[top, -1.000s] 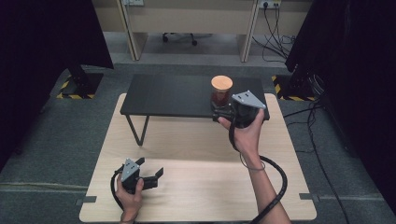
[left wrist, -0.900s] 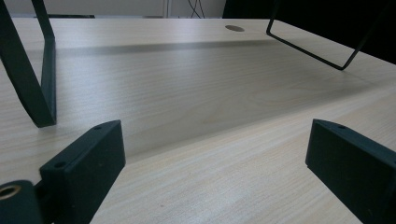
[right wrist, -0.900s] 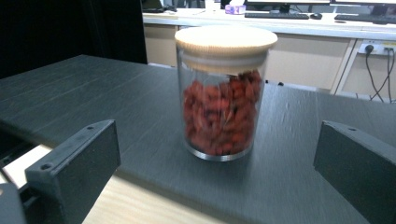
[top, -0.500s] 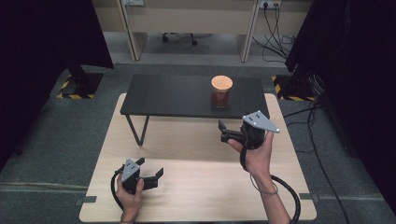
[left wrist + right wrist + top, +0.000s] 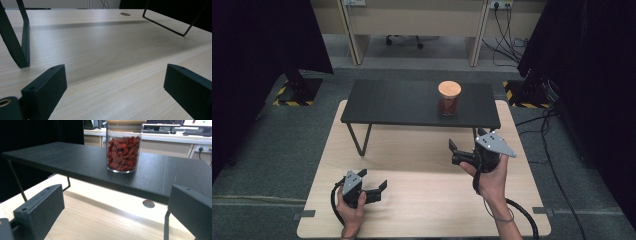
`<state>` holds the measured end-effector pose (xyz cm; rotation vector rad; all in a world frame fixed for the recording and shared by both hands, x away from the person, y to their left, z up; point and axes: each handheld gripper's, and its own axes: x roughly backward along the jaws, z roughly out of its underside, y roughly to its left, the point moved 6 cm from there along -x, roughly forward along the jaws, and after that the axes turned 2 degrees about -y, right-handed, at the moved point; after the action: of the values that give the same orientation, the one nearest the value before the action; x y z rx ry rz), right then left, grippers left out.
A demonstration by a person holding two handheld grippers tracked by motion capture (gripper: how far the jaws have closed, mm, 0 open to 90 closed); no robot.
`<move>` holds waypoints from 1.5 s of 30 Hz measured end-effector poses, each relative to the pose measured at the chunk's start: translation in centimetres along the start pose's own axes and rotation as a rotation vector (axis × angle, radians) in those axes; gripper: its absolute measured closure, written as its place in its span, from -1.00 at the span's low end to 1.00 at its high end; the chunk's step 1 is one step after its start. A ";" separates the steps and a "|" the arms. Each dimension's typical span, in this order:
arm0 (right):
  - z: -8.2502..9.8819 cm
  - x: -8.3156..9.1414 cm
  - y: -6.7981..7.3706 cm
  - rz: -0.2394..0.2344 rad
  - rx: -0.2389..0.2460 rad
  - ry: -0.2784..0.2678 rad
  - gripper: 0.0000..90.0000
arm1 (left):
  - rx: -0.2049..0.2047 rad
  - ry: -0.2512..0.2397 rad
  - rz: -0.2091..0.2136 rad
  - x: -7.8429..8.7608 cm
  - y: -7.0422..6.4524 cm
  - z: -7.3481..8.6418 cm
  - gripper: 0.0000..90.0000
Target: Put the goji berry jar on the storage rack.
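A glass jar (image 5: 448, 99) of red pieces with a round wooden lid stands upright on the right half of a low black shelf (image 5: 402, 102). In the right gripper view the jar (image 5: 123, 150) stands straight ahead, well beyond the jaws. My right gripper (image 5: 454, 153) hovers open in front of the shelf's near edge, pointing left, with nothing between its jaws (image 5: 116, 195). My left gripper (image 5: 381, 191) rests low over the light wooden table (image 5: 422, 210) near its front left, open and empty (image 5: 115, 75).
The shelf stands on thin black wire legs (image 5: 359, 140) on the wooden table. A round cable hole (image 5: 148, 203) lies in the tabletop under the shelf. Dark curtains flank both sides, and cables (image 5: 542, 125) run on the floor at the right.
My right gripper has drawn back from the jar toward the person and dropped below the shelf's front edge. The jar stays on the shelf. The left gripper has not moved.
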<state>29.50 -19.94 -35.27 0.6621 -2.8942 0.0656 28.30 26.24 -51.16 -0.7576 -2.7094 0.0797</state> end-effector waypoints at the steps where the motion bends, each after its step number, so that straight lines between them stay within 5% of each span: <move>1: 0.3 0.2 0.0 -0.004 -0.002 0.000 -0.99 | 0.000 0.000 0.000 0.0 0.0 0.0 -0.91; 16: 4.1 2.5 -0.2 0.011 -0.006 -0.014 -0.99 | -0.005 0.001 0.000 0.0 -0.3 0.0 -0.91; 23: 7.5 3.0 -0.7 0.005 -0.019 0.045 -0.98 | -0.011 0.004 -0.002 0.0 -0.4 0.0 -0.91; 36: 13.8 1.6 -0.6 0.008 -0.052 0.254 -0.97 | -0.015 0.008 -0.001 0.0 -0.5 0.0 -0.91; 45: 15.3 1.4 -0.5 0.031 -0.063 0.243 -0.96 | -0.014 0.008 0.002 -0.1 -0.4 0.0 -0.91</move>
<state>26.12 -22.26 -50.06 0.5567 -2.6615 0.0539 28.13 25.84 -51.12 -0.7625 -2.7040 0.0585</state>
